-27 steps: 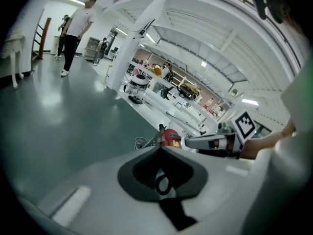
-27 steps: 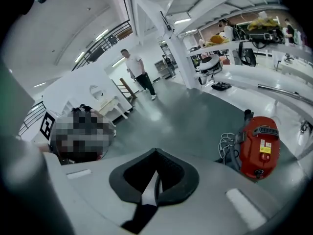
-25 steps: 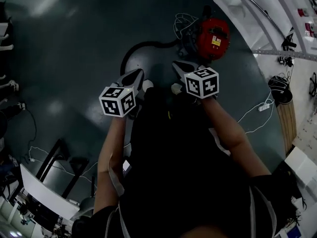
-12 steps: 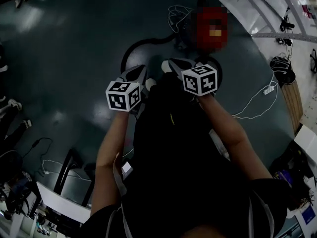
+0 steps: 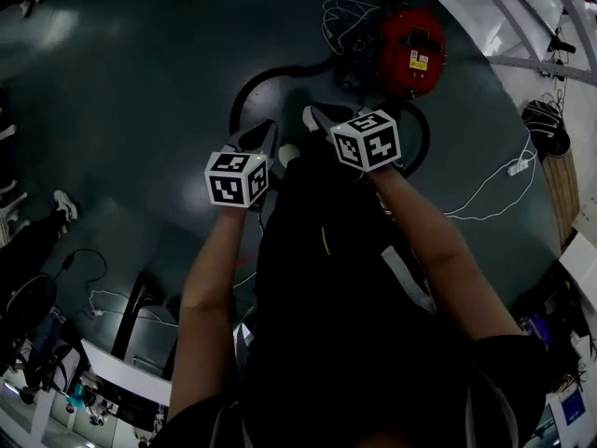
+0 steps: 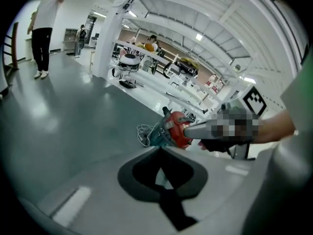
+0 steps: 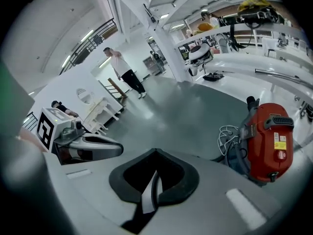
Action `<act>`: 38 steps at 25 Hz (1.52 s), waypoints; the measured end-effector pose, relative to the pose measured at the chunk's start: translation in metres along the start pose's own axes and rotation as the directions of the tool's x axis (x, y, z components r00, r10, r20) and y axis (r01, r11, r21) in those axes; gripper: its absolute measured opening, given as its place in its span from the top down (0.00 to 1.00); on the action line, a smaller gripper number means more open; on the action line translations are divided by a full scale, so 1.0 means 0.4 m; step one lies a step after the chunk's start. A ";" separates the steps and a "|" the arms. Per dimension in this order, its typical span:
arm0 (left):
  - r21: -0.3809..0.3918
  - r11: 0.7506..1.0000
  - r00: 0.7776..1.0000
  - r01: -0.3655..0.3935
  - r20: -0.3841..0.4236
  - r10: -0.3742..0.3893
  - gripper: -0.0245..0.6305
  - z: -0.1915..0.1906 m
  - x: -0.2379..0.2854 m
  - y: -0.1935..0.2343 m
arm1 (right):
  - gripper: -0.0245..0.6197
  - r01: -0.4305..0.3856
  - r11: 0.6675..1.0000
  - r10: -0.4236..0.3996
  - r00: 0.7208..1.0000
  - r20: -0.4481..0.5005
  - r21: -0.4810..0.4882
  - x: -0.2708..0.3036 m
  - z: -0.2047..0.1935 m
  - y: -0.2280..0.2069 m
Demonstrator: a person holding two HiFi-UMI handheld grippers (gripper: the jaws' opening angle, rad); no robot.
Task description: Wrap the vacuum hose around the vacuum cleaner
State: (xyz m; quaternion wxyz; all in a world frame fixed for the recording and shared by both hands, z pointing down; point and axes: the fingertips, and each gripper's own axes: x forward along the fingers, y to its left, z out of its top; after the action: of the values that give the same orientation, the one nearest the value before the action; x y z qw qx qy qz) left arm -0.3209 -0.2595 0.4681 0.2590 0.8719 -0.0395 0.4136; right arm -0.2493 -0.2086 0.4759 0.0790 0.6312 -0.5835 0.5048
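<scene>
The red vacuum cleaner [image 5: 410, 49] stands on the dark floor at the top of the head view, with a coil of white cord [image 5: 340, 17] beside it. Its black hose [image 5: 244, 96] loops across the floor to the left and also curves round at the right. My left gripper [image 5: 263, 136] is shut and empty, held above the floor short of the hose loop. My right gripper [image 5: 315, 117] is also shut and empty, just below the vacuum. In the right gripper view the vacuum [image 7: 266, 141] is at the right and the left gripper [image 7: 85, 147] at the left.
A thin white cable [image 5: 485, 194] runs across the floor at the right towards a power strip [image 5: 519, 166]. A chair base and wires [image 5: 131, 315] sit at the lower left. White benches [image 6: 161, 84] and standing people [image 6: 43, 31] are farther off.
Both grippers have moved up the head view, towards the vacuum and its hose, and sunk lower. Their jaws stay shut.
</scene>
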 end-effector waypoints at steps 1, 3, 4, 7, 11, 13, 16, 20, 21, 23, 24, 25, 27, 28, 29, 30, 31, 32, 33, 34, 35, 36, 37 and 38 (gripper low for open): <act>-0.010 1.000 1.000 0.000 -0.010 -0.001 0.95 -0.001 0.023 0.007 | 0.97 -0.001 1.000 0.001 1.000 -0.008 -0.004 0.017 0.002 -0.016; -0.040 0.999 1.000 0.001 -0.026 -0.002 0.95 -0.009 0.062 0.013 | 0.97 -0.010 1.000 0.010 0.999 -0.034 -0.014 0.045 -0.006 -0.040; -0.053 0.999 1.000 0.002 -0.031 -0.003 0.95 -0.013 0.077 0.012 | 0.97 -0.017 1.000 0.017 0.999 -0.046 -0.015 0.055 -0.011 -0.049; -0.071 0.997 0.999 0.006 -0.044 -0.009 0.95 -0.020 0.122 0.012 | 0.97 -0.036 0.999 0.035 0.997 -0.065 -0.013 0.089 -0.014 -0.074; -0.089 0.996 0.998 0.009 -0.068 -0.015 0.95 -0.051 0.195 0.033 | 0.97 -0.041 0.999 0.039 0.996 -0.082 -0.024 0.155 -0.029 -0.117; -0.097 0.995 0.998 0.007 -0.069 -0.013 0.95 -0.070 0.234 0.056 | 0.97 -0.033 0.999 0.030 0.996 -0.087 -0.032 0.195 -0.042 -0.143; -0.086 0.996 0.999 -0.003 -0.048 -0.001 0.95 -0.100 0.286 0.094 | 0.97 0.007 0.999 -0.011 0.997 -0.078 -0.051 0.255 -0.069 -0.187; -0.139 0.990 1.000 -0.014 -0.023 0.011 0.95 -0.141 0.345 0.140 | 0.97 0.028 0.999 -0.031 0.996 -0.080 -0.044 0.333 -0.110 -0.238; -0.164 0.986 1.000 -0.018 -0.016 0.015 0.95 -0.150 0.356 0.151 | 0.97 0.029 0.999 -0.032 0.996 -0.080 -0.037 0.350 -0.119 -0.247; -0.215 0.976 1.000 -0.029 -0.003 0.029 0.95 -0.172 0.371 0.177 | 0.97 0.030 0.999 -0.032 0.996 -0.082 -0.032 0.386 -0.135 -0.257; -0.230 0.973 0.999 -0.035 -0.001 0.036 0.95 -0.185 0.378 0.191 | 0.97 0.027 0.999 -0.030 0.996 -0.088 -0.034 0.404 -0.144 -0.259; -0.235 0.971 0.999 -0.041 -0.004 0.041 0.95 -0.199 0.389 0.205 | 0.97 0.023 0.999 -0.026 0.995 -0.096 -0.038 0.424 -0.152 -0.260; -0.216 0.975 0.999 -0.049 -0.022 0.045 0.95 -0.230 0.416 0.233 | 0.97 0.010 0.999 -0.015 0.994 -0.109 -0.048 0.462 -0.167 -0.263; -0.201 0.978 0.998 -0.051 -0.034 0.045 0.95 -0.246 0.431 0.248 | 0.97 0.004 0.998 -0.010 0.993 -0.115 -0.055 0.481 -0.174 -0.265; -0.187 0.981 0.998 -0.053 -0.045 0.046 0.95 -0.261 0.445 0.263 | 0.97 0.000 0.998 -0.008 0.993 -0.119 -0.063 0.498 -0.181 -0.269; -0.177 0.983 0.997 -0.056 -0.053 0.048 0.95 -0.274 0.459 0.280 | 0.97 -0.001 0.997 -0.008 0.992 -0.123 -0.074 0.516 -0.187 -0.275; -0.172 0.983 0.997 -0.062 -0.058 0.053 0.95 -0.284 0.473 0.298 | 0.97 -0.002 0.996 -0.009 0.992 -0.125 -0.088 0.533 -0.193 -0.283; -0.171 0.983 0.996 -0.070 -0.060 0.061 0.95 -0.295 0.486 0.317 | 0.97 -0.002 0.994 -0.011 0.992 -0.126 -0.105 0.550 -0.200 -0.291; -0.172 0.982 0.996 -0.079 -0.060 0.069 0.95 -0.305 0.498 0.336 | 0.97 -0.005 0.992 -0.011 0.992 -0.127 -0.123 0.567 -0.207 -0.299; -0.175 0.981 0.995 -0.087 -0.059 0.077 0.95 -0.317 0.510 0.354 | 0.97 -0.012 0.990 -0.006 0.992 -0.126 -0.140 0.584 -0.215 -0.305; -0.177 0.980 0.995 -0.093 -0.059 0.084 0.95 -0.329 0.522 0.372 | 0.97 -0.023 0.988 0.004 0.992 -0.125 -0.153 0.602 -0.223 -0.311; -0.179 0.979 0.994 -0.099 -0.059 0.090 0.95 -0.341 0.535 0.389 | 0.97 -0.033 0.986 0.012 0.992 -0.124 -0.162 0.621 -0.231 -0.318; -0.181 0.978 0.994 -0.104 -0.058 0.095 0.95 -0.354 0.549 0.406 | 0.97 -0.037 0.985 0.016 0.992 -0.125 -0.169 0.641 -0.240 -0.327; -0.184 0.977 0.993 -0.109 -0.057 0.100 0.95 -0.366 0.564 0.422 | 0.97 -0.035 0.984 0.013 0.992 -0.127 -0.176 0.661 -0.248 -0.340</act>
State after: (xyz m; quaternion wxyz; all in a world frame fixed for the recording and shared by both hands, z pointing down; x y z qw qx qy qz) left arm -0.3235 -0.3013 0.7829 0.3186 0.8305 -0.1178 0.4415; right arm -0.2428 -0.2722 0.7829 0.1655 0.5814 -0.6277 0.4904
